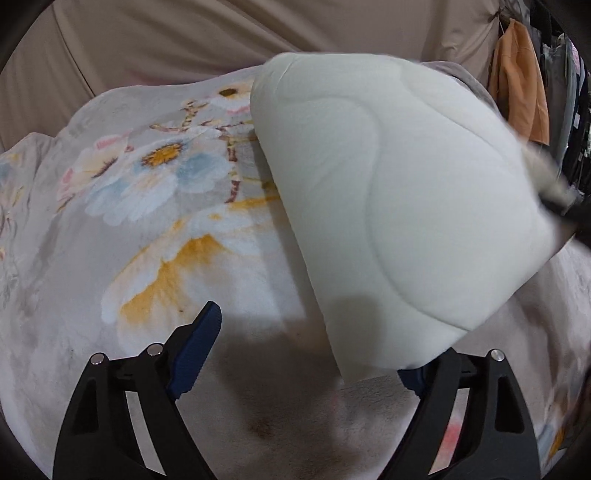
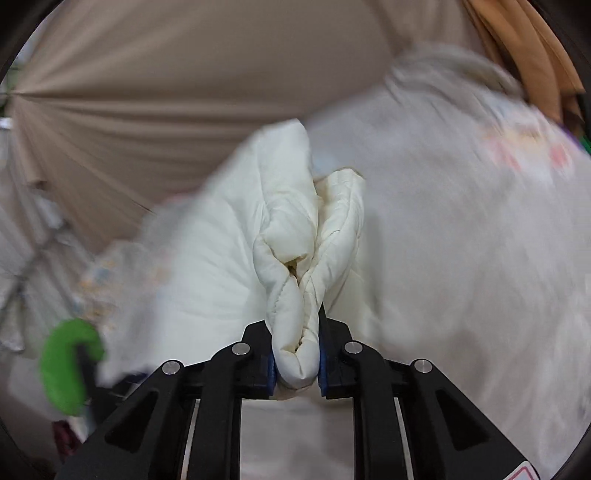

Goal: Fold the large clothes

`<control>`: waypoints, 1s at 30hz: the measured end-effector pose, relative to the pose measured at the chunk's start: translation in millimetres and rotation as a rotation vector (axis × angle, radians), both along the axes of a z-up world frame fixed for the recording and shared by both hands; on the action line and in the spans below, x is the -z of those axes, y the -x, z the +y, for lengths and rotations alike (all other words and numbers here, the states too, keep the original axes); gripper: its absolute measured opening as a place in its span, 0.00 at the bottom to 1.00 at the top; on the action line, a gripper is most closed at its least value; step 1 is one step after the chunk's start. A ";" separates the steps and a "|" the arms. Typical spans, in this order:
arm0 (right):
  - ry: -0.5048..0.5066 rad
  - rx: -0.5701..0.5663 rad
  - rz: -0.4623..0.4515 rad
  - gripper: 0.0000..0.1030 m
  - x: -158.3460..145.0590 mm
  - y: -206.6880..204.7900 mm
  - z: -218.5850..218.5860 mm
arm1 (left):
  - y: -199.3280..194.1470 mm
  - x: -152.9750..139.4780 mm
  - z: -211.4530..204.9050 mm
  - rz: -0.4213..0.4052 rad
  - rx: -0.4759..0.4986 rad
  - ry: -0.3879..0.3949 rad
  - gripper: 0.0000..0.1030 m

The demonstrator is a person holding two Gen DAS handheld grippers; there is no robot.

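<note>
A white quilted garment [image 1: 402, 192] hangs lifted above a floral fleece blanket [image 1: 147, 206]. My left gripper [image 1: 310, 354] is open; its left blue pad [image 1: 195, 347] is bare and the garment's lower edge drapes over the right finger. In the right wrist view my right gripper [image 2: 296, 365] is shut on a bunched, stitched edge of the white garment [image 2: 295, 266], which spreads away to the left and is blurred by motion.
A beige curtain [image 1: 221, 33] hangs behind the blanket. An orange cloth [image 1: 521, 92] and dark clothes hang at the far right. A green handle [image 2: 68, 365] shows at the lower left of the right wrist view. The blanket also shows at the right there [image 2: 461, 221].
</note>
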State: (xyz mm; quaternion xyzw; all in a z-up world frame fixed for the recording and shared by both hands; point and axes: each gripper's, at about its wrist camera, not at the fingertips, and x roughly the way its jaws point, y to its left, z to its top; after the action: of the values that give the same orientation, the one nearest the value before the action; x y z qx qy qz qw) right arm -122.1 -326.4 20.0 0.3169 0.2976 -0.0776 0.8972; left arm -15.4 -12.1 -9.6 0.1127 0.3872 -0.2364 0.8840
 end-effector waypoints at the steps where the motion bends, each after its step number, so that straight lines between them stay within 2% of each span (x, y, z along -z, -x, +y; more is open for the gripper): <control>1: -0.015 -0.001 0.028 0.15 18.2 -4.8 -2.8 | 0.7 0.0 -2.9 0.000 0.008 -0.009 0.80; 3: -0.028 0.007 0.041 0.16 34.1 -6.7 -3.9 | 5.6 -2.8 -6.5 -0.019 0.014 -0.031 0.77; 5: 0.004 0.002 0.043 0.19 29.2 -6.8 -1.1 | 13.3 -11.4 -4.4 -0.023 0.039 -0.023 0.75; 9: 0.042 0.011 0.051 0.38 25.4 -6.6 -0.3 | 31.3 -41.1 9.5 -0.028 0.091 0.038 0.73; 12: -0.023 0.024 0.037 0.53 28.3 2.6 -11.9 | 33.8 -64.0 17.1 -0.022 0.115 0.127 0.76; 15: -0.130 0.012 -0.007 0.54 22.5 17.4 -24.3 | 29.4 -94.4 11.8 -0.063 0.130 0.210 0.79; 17: -0.120 0.025 -0.028 0.54 8.2 22.6 -27.0 | 23.6 -106.3 1.5 -0.105 0.128 0.208 0.80; 20: -0.021 0.050 -0.075 0.47 -30.3 24.6 -26.7 | 4.4 -116.8 -24.8 -0.144 0.132 0.181 0.80; 21: 0.021 0.045 -0.090 0.35 -47.2 18.9 -26.1 | -2.4 -118.4 -34.3 -0.148 0.139 0.174 0.80; 24: 0.168 0.030 -0.095 0.18 -87.6 -11.7 -19.1 | -20.9 -120.0 -64.0 -0.155 0.135 0.152 0.80; 27: 0.256 -0.021 -0.077 0.14 -109.5 -58.1 -12.2 | -39.0 -112.4 -88.4 -0.155 0.114 0.124 0.80; 30: 0.284 -0.030 -0.027 0.14 -106.8 -98.1 -10.5 | -50.8 -100.2 -99.7 -0.129 0.099 0.110 0.80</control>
State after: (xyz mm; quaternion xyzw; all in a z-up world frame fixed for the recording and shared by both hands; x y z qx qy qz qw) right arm -24.0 -336.9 126.8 0.1830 0.2764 -0.1011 0.9380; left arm 35.4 -111.8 90.5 0.0981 0.3099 -0.2931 0.8991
